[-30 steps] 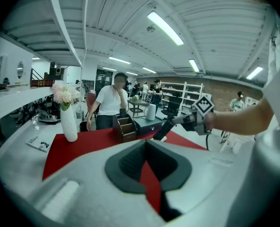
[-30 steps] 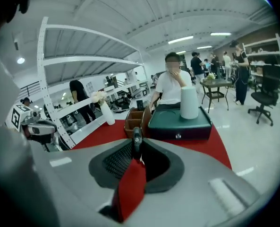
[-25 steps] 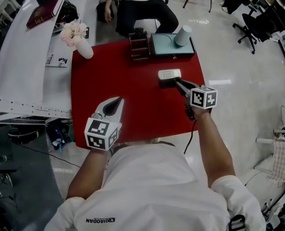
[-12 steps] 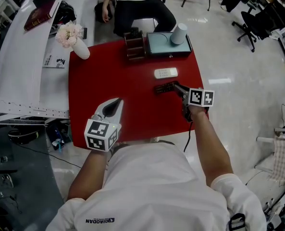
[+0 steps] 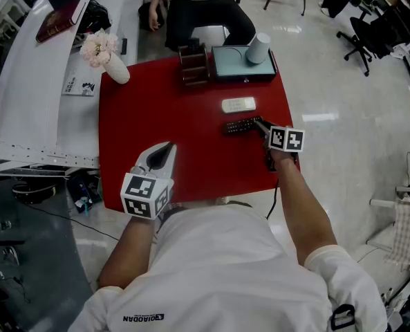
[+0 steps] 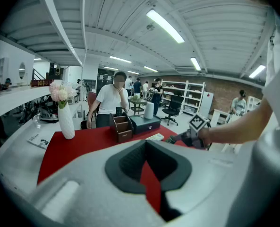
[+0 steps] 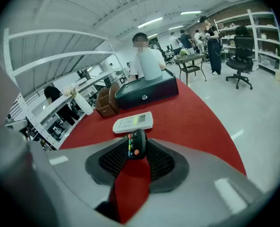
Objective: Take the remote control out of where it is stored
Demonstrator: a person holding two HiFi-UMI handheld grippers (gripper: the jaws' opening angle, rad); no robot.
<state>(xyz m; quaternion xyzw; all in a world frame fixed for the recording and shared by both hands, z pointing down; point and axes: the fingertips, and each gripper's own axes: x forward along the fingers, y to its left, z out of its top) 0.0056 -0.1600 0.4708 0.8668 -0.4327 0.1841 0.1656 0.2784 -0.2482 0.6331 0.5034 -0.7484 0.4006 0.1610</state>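
A black remote control [image 5: 240,126] lies on the red table [image 5: 156,116], just in front of a white remote [image 5: 238,104]. My right gripper [image 5: 258,123] reaches it from the right. In the right gripper view the black remote's button end [image 7: 136,144] sits between the pads, the jaws are opening, and the pads do not seem to press on it. The white remote [image 7: 133,122] lies beyond it. My left gripper [image 5: 169,146] hovers over the table's near left part, shut and empty, with its tips [image 6: 146,143] together.
At the table's far edge stand a brown wooden organizer [image 5: 193,64] and a dark teal box [image 5: 243,68] with an upturned cup [image 5: 258,48] on it. A white vase of flowers [image 5: 108,57] stands at the far left corner. A person [image 5: 205,12] sits beyond the table.
The black remote has come a little nearer to me, away from the white remote, and now lies on the table. The right jaws have spread. The left gripper has stayed put.
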